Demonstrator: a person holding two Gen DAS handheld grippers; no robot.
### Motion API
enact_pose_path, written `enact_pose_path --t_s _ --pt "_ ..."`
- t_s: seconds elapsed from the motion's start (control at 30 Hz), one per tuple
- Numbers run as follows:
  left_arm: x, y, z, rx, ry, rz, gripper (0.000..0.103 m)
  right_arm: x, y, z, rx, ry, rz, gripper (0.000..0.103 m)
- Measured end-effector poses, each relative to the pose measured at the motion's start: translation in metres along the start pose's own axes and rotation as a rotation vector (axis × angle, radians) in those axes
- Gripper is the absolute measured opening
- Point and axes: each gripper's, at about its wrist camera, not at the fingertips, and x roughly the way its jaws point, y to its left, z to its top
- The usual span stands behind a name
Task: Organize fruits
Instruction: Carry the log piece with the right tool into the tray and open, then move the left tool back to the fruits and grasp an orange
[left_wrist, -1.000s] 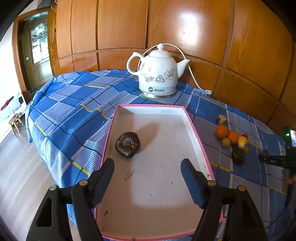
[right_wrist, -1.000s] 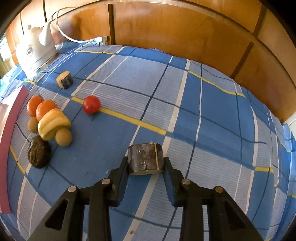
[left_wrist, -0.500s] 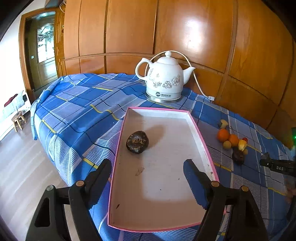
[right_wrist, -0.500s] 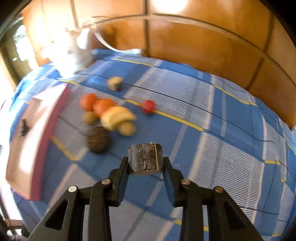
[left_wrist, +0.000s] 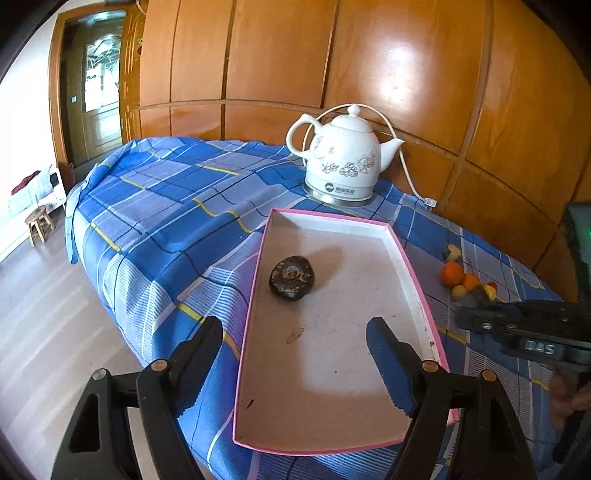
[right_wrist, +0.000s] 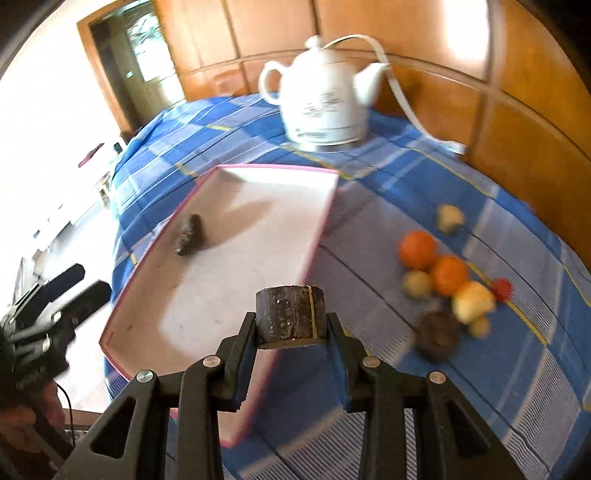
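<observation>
While the right gripper (right_wrist: 291, 334) hung in the air above the right long edge of the tray (right_wrist: 314, 236), its jaws were clamped on a dark round block (right_wrist: 290, 311), one pad pressed to each side of it. The block was short and wide, its axis upright and its flat top level, with a pale stripe running top to bottom on its wall. The tray, white inside with a pink rim, lay on the blue checked cloth (left_wrist: 155, 206) of the table with its long axis running away from both cameras toward the white kettle (left_wrist: 341, 162) at the table's far edge. Inside it, near the left long rim and about halfway along, lay a dark flattened fruit (left_wrist: 291, 277), its broad face tilted up toward the left camera. The left gripper (left_wrist: 295, 365) hovered over the near end of the tray with its jaws wide apart and nothing between them; its left finger (left_wrist: 195, 358) hung outside the tray's left rim, the right one over the tray floor. To the right of the tray, on the cloth, a loose cluster waited: two oranges (right_wrist: 417, 249), a yellow piece (right_wrist: 472, 300), a small red fruit (right_wrist: 502, 288), pale little balls and another dark fruit (right_wrist: 437, 335), all blurred.
</observation>
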Motion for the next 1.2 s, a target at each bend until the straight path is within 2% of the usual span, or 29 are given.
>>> enact_pose_path --t_s 0.33,0.4,0.47,0.53,0.83,1.2 --pt "0.006 0.016 -0.006 -0.032 0.022 0.009 0.081 0.068 0.022 0.045 0.029 0.076 0.033 0.036" --pt "0.007 0.017 -0.008 -0.035 0.028 0.009 0.081 0.073 0.022 0.051 0.038 0.069 0.029 0.04" --pt "0.008 0.016 -0.009 -0.034 0.032 0.007 0.081 0.074 0.021 0.053 0.046 0.059 0.025 0.054" --pt "0.01 0.015 -0.009 -0.03 0.037 0.005 0.081 0.07 0.019 0.051 0.058 0.05 0.026 0.06" --pt "0.009 0.003 -0.01 0.007 0.039 -0.012 0.081 0.018 -0.007 0.016 0.062 -0.019 0.034 0.06" --pt "0.006 -0.027 -0.009 0.103 0.05 -0.062 0.08 -0.041 -0.107 -0.044 0.194 -0.029 -0.108 0.06"
